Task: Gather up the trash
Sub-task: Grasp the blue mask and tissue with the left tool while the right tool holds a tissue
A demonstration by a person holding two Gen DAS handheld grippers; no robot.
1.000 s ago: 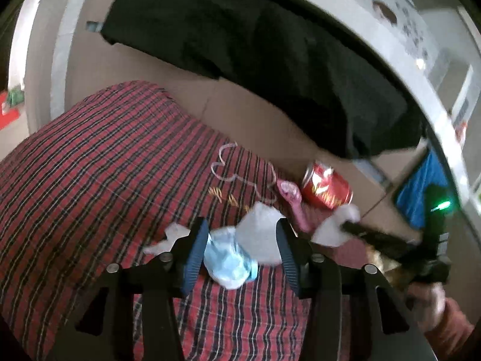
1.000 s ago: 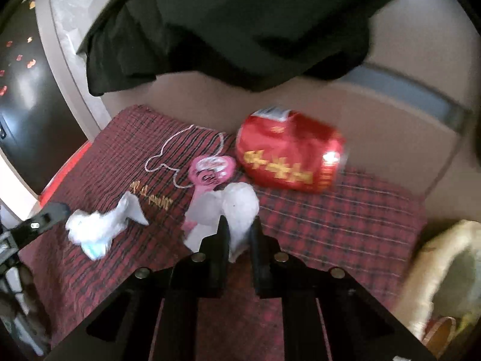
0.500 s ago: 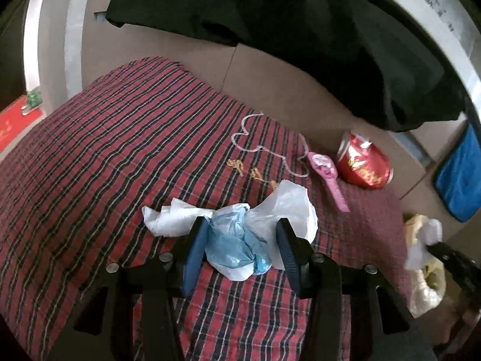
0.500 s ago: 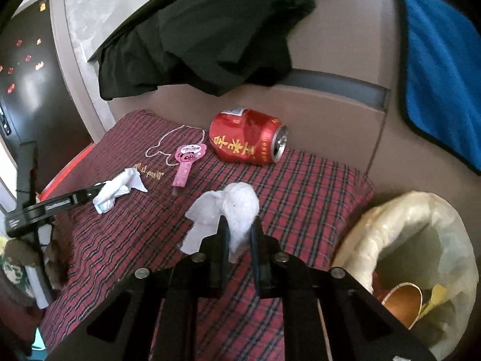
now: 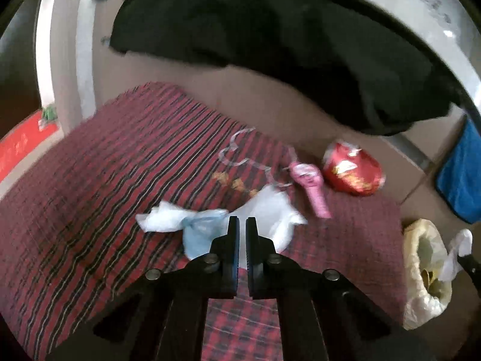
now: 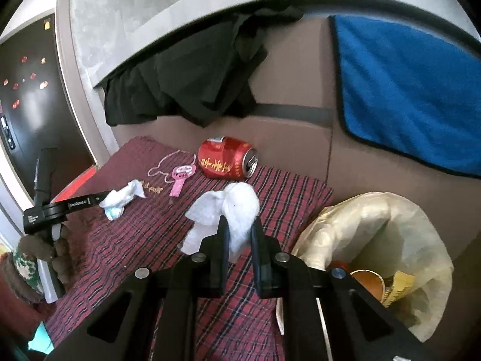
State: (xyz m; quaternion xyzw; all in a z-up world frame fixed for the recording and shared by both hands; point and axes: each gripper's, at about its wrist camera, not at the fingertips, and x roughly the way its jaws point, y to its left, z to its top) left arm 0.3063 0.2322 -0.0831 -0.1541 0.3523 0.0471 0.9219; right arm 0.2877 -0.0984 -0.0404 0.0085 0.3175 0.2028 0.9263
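A crumpled white and pale blue wad (image 5: 195, 231) lies on the red plaid cushion (image 5: 90, 210). My left gripper (image 5: 243, 222) has its jaws together, pinching the wad's near side; the same grip on that wad (image 6: 120, 200) shows in the right wrist view. My right gripper (image 6: 239, 225) is shut on a white tissue (image 6: 234, 207) and holds it above the cushion's right end, just left of the open yellowish trash bag (image 6: 375, 219). A red drink can (image 6: 225, 162) lies on its side at the back. A pink wrapper (image 6: 180, 177) lies beside the can.
A black garment (image 6: 186, 81) and a blue towel (image 6: 405, 90) hang over the brown sofa back. The trash bag (image 5: 427, 270) holds a brown cup and yellow scraps. A gloved hand (image 6: 45, 249) grips the left tool at the cushion's left edge.
My left jaws have closed from wide apart onto the wad. My right gripper has carried the tissue away from the can, to the right, up to the trash bag.
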